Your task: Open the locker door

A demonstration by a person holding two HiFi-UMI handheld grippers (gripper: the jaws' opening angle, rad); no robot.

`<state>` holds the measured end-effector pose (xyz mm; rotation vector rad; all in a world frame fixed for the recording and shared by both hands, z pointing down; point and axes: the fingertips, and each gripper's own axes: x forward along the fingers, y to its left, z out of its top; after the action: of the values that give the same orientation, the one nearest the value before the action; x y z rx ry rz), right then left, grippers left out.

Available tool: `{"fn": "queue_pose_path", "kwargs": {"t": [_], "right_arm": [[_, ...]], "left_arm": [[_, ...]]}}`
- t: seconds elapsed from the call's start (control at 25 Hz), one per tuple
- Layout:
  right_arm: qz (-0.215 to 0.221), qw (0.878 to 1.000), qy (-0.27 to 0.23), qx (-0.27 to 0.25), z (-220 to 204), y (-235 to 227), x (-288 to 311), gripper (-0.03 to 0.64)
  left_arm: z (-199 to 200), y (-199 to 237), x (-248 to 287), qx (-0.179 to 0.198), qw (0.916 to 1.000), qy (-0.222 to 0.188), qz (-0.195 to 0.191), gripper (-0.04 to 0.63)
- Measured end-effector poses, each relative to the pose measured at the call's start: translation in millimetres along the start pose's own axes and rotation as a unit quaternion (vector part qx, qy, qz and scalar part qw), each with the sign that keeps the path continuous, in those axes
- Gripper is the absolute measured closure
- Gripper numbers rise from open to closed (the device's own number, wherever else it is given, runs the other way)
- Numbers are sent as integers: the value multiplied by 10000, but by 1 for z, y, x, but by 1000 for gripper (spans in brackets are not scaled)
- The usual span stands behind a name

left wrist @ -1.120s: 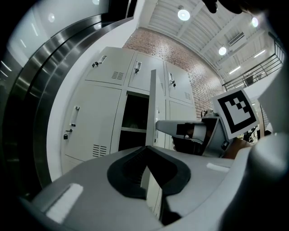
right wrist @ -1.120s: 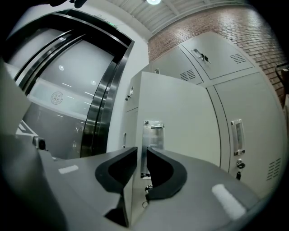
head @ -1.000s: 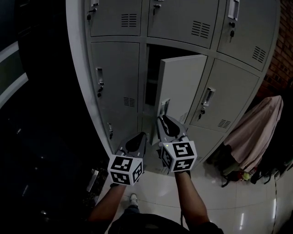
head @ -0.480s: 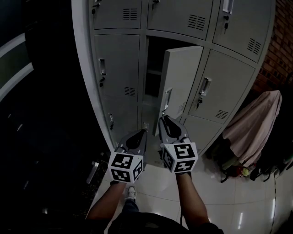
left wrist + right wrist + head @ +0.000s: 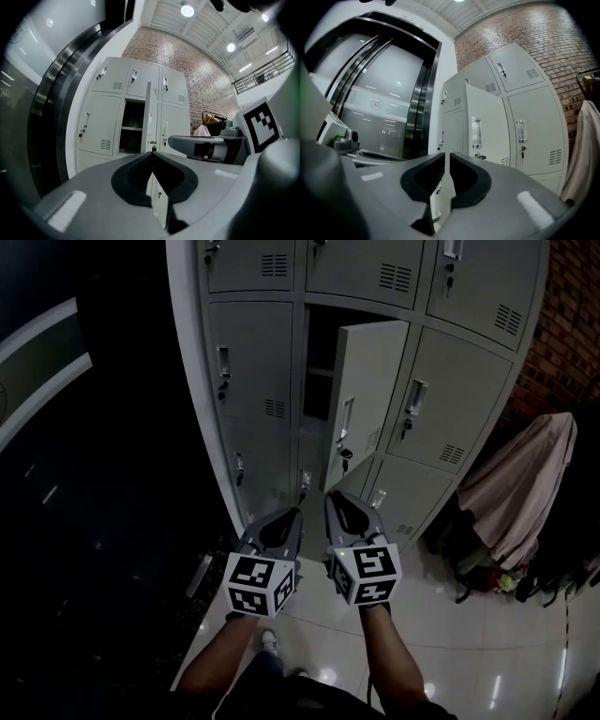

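Note:
The grey locker bank fills the top of the head view. Its middle door (image 5: 370, 390) stands swung out to the right, showing a dark compartment (image 5: 319, 362) with a shelf. The door's handle (image 5: 346, 418) hangs free. My right gripper (image 5: 330, 495) is held below the door, apart from it; its jaws are closing to a narrow gap with nothing between them. My left gripper (image 5: 295, 514) sits beside it, shut and empty. In the left gripper view the left gripper (image 5: 151, 152) points at the door (image 5: 149, 117), seen edge-on. In the right gripper view the right gripper (image 5: 447, 155) faces the door (image 5: 485, 126).
Closed lockers with handles surround the open one (image 5: 253, 362). A pink garment (image 5: 520, 493) hangs at the right before a brick wall (image 5: 572, 315). A dark glass wall (image 5: 84, 474) runs along the left. The person's shoe (image 5: 273, 645) shows on the glossy tiled floor.
Both grippers have drawn back from the locker; the right gripper, earlier close to the door's handle, now hangs clear below it. The right jaws have narrowed. The view has pulled back.

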<state>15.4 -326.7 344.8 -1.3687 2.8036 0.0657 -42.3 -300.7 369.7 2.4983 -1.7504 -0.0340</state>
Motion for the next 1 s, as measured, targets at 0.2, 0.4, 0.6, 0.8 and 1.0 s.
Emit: {"fn": "queue_pose_path", "kwargs": {"t": [0.2,0.4,0.6,0.8,1.0], "right_arm": [[88,10000,22,19,-6,28,-24,607],[100,9999,34,57,-14,54,-43,617],[130,9999,35,61,-16,87,-66,617],[178,9998,72,39,-15,127,-97,617],[202,9997,128,2,-14,161,-136,617]], "left_arm": [[-3,-8,-29,47,10000,61,47,590],[-3,-11,-57,49,10000,34,59,590],[-7,-11,-95,19,10000,13,87,591],[-9,-16,-142,-33,9999,20,108,590],[-13,-32,-190,-101,9999,1,105,590]]}}
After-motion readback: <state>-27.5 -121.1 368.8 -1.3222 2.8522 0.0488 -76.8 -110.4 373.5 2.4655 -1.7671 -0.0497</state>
